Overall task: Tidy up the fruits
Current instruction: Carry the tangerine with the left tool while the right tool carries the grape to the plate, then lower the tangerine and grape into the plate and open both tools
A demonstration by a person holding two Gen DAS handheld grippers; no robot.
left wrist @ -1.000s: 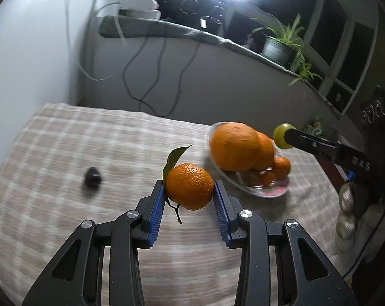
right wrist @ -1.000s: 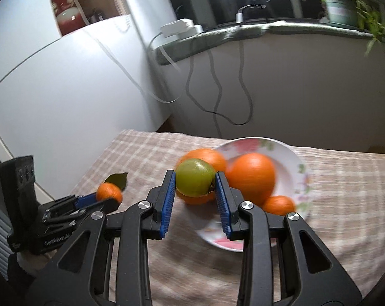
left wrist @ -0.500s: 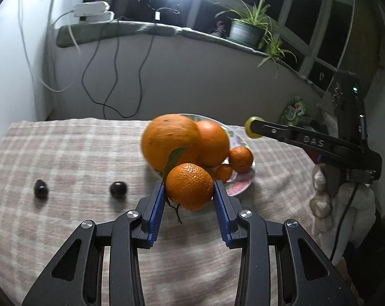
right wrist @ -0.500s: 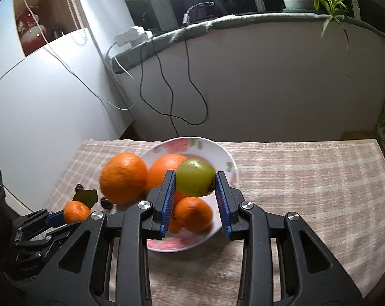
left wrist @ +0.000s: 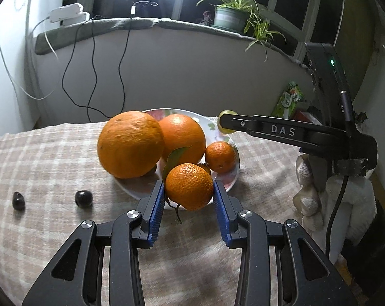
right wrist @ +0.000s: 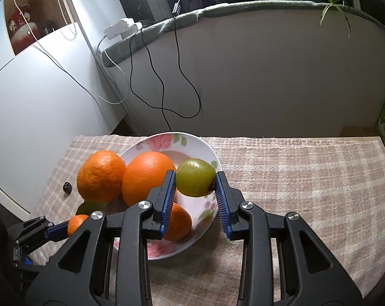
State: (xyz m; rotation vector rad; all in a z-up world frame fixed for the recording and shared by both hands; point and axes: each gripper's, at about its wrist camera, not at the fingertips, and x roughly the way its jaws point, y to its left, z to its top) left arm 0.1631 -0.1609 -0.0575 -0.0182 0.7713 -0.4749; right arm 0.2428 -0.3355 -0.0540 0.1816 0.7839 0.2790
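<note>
My left gripper (left wrist: 188,191) is shut on a small mandarin with a leaf (left wrist: 188,186), held at the near rim of the floral plate (left wrist: 227,181). My right gripper (right wrist: 195,178) is shut on a green fruit (right wrist: 195,177) above the plate's right side (right wrist: 205,148). The plate holds two large oranges (left wrist: 130,144) (left wrist: 183,136) and a small mandarin (left wrist: 220,156). In the right wrist view the oranges (right wrist: 100,176) (right wrist: 146,176) and a mandarin (right wrist: 178,221) lie under my fingers. The left gripper's mandarin (right wrist: 76,225) shows at lower left.
Two dark small fruits (left wrist: 83,198) (left wrist: 18,200) lie on the checked tablecloth (left wrist: 52,158) left of the plate. A wall with hanging cables (left wrist: 95,76) stands behind the table. A potted plant (left wrist: 228,17) sits on the sill. A green packet (left wrist: 289,99) stands at far right.
Both grippers have moved in toward the plate with their fruits. The plate and oranges look nearer and more centred in the left wrist view. The green fruit now hangs over the plate's right part.
</note>
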